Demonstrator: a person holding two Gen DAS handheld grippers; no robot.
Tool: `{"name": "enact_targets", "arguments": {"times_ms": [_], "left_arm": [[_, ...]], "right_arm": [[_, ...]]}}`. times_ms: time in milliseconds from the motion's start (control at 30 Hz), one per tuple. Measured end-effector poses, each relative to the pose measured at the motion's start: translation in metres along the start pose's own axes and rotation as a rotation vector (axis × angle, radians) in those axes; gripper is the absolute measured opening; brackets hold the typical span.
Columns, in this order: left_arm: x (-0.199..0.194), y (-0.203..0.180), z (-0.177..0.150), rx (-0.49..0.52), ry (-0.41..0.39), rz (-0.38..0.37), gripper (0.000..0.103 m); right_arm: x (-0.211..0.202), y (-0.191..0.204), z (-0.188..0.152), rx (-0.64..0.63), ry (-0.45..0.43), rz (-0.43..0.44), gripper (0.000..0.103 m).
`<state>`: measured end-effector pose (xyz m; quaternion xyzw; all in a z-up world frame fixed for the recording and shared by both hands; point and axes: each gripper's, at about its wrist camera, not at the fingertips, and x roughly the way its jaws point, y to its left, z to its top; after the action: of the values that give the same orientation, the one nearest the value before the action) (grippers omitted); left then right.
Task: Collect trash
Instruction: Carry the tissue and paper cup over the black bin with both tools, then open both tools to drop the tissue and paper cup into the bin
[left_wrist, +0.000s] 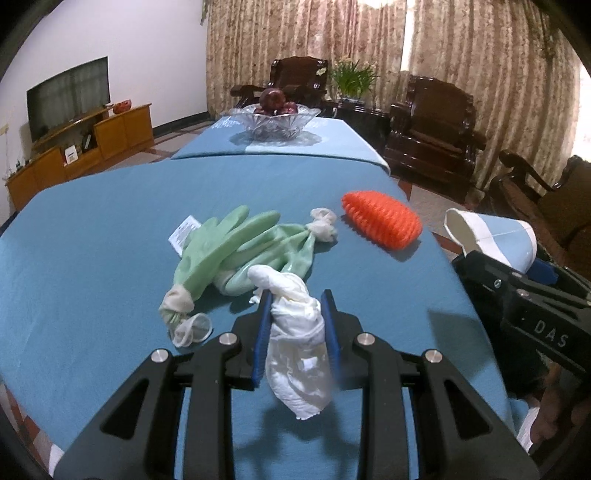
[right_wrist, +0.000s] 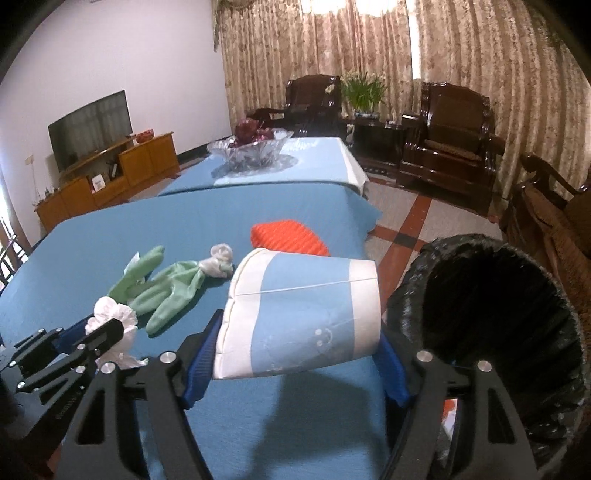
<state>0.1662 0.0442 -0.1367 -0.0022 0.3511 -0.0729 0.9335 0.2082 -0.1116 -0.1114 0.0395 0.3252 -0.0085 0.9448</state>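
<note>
Two grippers loaded | left gripper (left_wrist: 295, 325) clamps tissue (left_wrist: 295, 354) | right gripper (right_wrist: 295, 354) clamps paper cup (right_wrist: 299, 314) | gloves (left_wrist: 236, 251), brush (left_wrist: 382, 220) nearby

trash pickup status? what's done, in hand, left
Done: nothing visibly binned; the bin's inside is too dark to tell. In hand: left gripper holds a crumpled tissue, right gripper a paper cup. Left: both drops; green gloves and orange brush remain on the table.

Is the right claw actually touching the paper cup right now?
Touching. The right wrist view shows the paper cup lifted off the table, squashed between the right claw's blue pads.
</note>
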Motion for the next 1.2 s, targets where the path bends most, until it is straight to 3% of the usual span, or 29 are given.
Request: {"name": "enact_targets", "arguments": {"times_ms": [433, 1200], "left_arm": [[-0.014, -0.054, 0.023, 0.049, -0.046, -0.094, 0.026], [-0.005, -0.18, 0.042, 0.156, -0.052, -0.334, 0.026]], "right_arm": [[-0.037, -0.049, 0.013, 0.04, -0.058, -0.074, 0.073], [-0.081, -0.184, 0.007, 0.15, -0.111, -0.276, 0.073]]}}
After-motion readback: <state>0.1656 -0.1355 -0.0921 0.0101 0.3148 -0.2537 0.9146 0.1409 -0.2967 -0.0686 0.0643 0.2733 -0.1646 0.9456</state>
